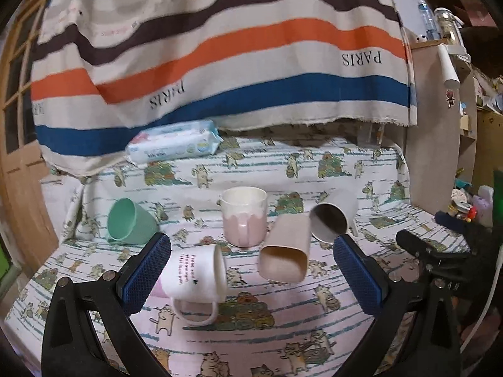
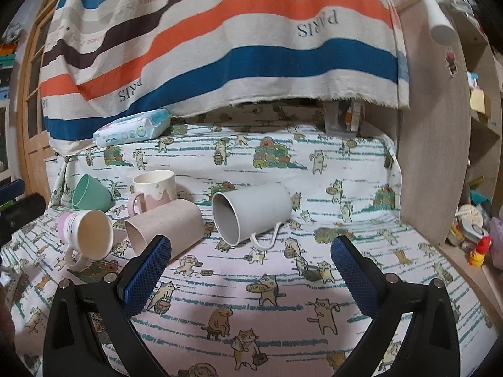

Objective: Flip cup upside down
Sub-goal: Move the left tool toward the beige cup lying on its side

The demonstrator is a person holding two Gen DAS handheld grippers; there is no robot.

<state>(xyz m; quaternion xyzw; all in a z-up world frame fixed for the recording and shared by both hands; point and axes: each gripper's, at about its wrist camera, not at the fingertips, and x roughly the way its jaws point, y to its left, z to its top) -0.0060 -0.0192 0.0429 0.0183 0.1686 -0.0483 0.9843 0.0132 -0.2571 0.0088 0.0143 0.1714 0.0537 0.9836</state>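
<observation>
Several cups sit on a cat-print cloth [image 1: 283,330]. A white mug with text [image 1: 195,275] lies on its side by my left gripper's left finger; it also shows in the right wrist view [image 2: 91,234]. A beige tumbler [image 1: 286,251] [image 2: 166,226], a grey mug [image 1: 333,216] [image 2: 251,210] and a green cup [image 1: 130,221] [image 2: 91,193] also lie on their sides. A pink-and-cream mug [image 1: 245,215] [image 2: 154,193] stands upright. My left gripper [image 1: 251,273] is open and empty above the cloth. My right gripper [image 2: 251,270] is open and empty, in front of the grey mug.
A striped PARIS cloth [image 1: 220,56] hangs behind. A wipes pack [image 1: 174,141] lies at the back left. A wooden panel [image 2: 433,125] and cluttered shelves stand on the right. My right gripper's black body [image 1: 440,251] shows at the left wrist view's right edge.
</observation>
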